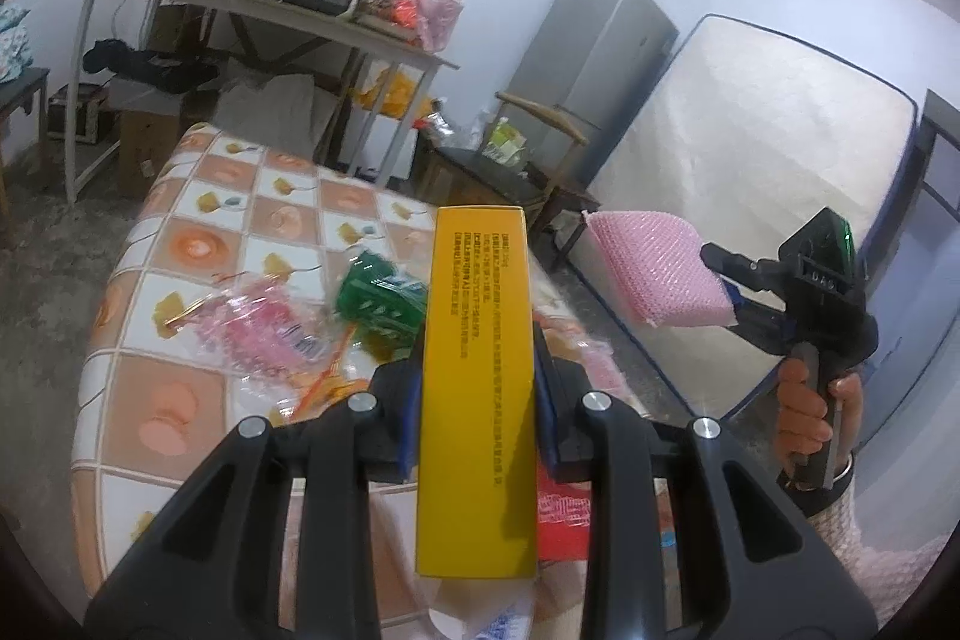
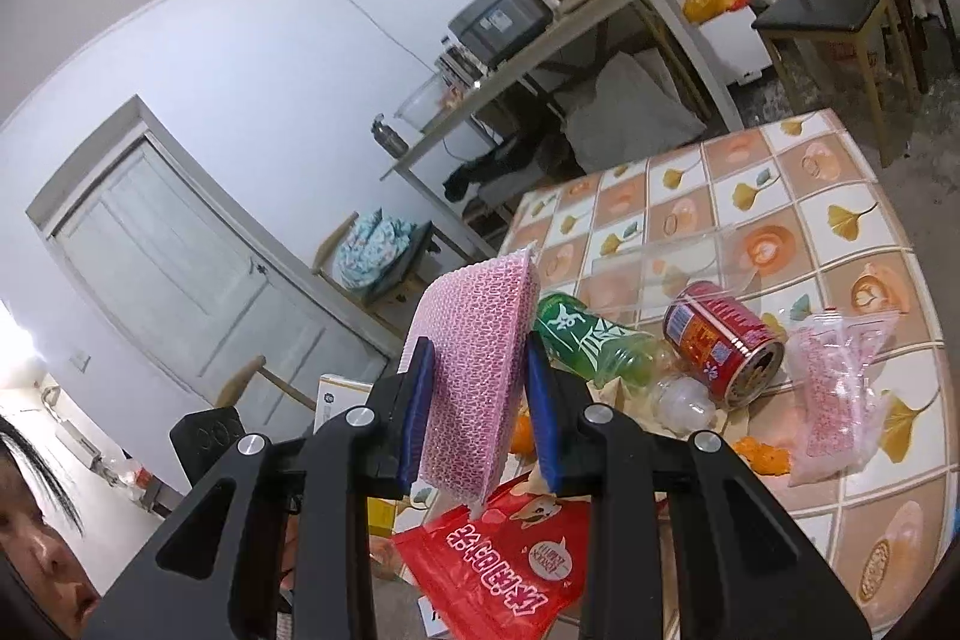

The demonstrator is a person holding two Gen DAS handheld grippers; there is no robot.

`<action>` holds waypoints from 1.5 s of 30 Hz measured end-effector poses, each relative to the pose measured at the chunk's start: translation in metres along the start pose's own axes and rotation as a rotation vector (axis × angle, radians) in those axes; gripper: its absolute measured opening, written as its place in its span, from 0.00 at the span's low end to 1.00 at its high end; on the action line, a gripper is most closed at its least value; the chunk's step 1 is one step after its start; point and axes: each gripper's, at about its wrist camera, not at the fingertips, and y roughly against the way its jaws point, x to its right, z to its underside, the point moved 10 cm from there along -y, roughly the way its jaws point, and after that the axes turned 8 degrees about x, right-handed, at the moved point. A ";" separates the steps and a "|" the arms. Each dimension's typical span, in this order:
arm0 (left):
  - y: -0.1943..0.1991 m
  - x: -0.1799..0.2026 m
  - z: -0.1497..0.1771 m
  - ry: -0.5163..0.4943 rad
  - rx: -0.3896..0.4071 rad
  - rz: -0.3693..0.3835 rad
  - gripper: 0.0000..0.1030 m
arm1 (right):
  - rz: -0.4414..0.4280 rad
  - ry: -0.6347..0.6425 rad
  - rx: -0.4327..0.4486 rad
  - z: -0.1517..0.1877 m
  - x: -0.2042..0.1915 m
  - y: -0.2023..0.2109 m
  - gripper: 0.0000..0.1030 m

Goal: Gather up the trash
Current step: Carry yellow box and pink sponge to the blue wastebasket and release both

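- Box (image 1: 477, 388), yellow, clamped in left gripper (image 1: 477, 376); long axis runs straight out past fingertips
- Right gripper (image 2: 477, 412) pinches pink sponge (image 2: 474, 370)
- Remaining trash, red can (image 2: 723, 343) included, lies on table (image 2: 840, 172) below and ahead of both fingers

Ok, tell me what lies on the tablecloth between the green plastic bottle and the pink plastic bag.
In the right wrist view, a red tin can lies on its side between the green plastic bottle and the pink plastic bag.
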 end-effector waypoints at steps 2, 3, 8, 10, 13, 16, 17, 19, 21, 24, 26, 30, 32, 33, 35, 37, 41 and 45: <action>-0.001 0.018 -0.004 -0.013 0.004 0.031 0.27 | -0.002 -0.001 0.031 -0.002 0.000 0.018 0.29; -0.001 0.028 -0.004 -0.019 0.005 0.047 0.27 | 0.000 -0.002 0.053 -0.005 0.001 0.031 0.29; -0.017 0.095 -0.001 -0.068 -0.026 0.162 0.27 | 0.042 -0.003 0.156 -0.008 0.012 0.094 0.29; -0.031 0.129 0.006 -0.086 -0.060 0.213 0.27 | 0.077 -0.008 0.209 -0.007 0.023 0.130 0.29; -0.057 0.182 0.025 -0.086 -0.136 0.304 0.27 | 0.152 -0.027 0.294 -0.001 0.046 0.187 0.29; -0.087 0.237 0.053 -0.096 -0.218 0.376 0.27 | 0.240 -0.060 0.373 0.010 0.074 0.243 0.29; -0.096 0.253 0.063 -0.104 -0.243 0.392 0.27 | 0.270 -0.070 0.397 0.014 0.084 0.259 0.29; -0.119 0.291 0.091 -0.124 -0.307 0.426 0.27 | 0.347 -0.108 0.448 0.026 0.111 0.298 0.29; -0.144 0.324 0.122 -0.151 -0.364 0.439 0.27 | 0.417 -0.167 0.487 0.042 0.143 0.334 0.29; -0.179 0.365 0.175 -0.186 -0.464 0.452 0.27 | 0.508 -0.241 0.514 0.066 0.185 0.365 0.29; -0.198 0.387 0.209 -0.213 -0.519 0.449 0.27 | 0.583 -0.303 0.523 0.086 0.221 0.382 0.29; -0.251 0.415 0.285 -0.311 -0.630 0.375 0.27 | 0.718 -0.417 0.501 0.125 0.295 0.398 0.29; -0.277 0.422 0.321 -0.349 -0.688 0.328 0.27 | 0.779 -0.459 0.472 0.139 0.332 0.398 0.29; -0.286 0.425 0.335 -0.366 -0.708 0.311 0.27 | 0.803 -0.469 0.461 0.144 0.342 0.396 0.29; -0.307 0.430 0.362 -0.404 -0.747 0.271 0.27 | 0.867 -0.499 0.421 0.158 0.377 0.391 0.29; -0.334 0.424 0.392 -0.446 -0.793 0.218 0.27 | 0.933 -0.515 0.384 0.174 0.408 0.386 0.29; -0.372 0.414 0.437 -0.457 -0.877 0.164 0.30 | 1.001 -0.497 0.324 0.186 0.452 0.376 0.31; -0.391 0.388 0.446 -0.463 -0.878 0.085 0.53 | 1.086 -0.463 0.230 0.208 0.493 0.362 0.51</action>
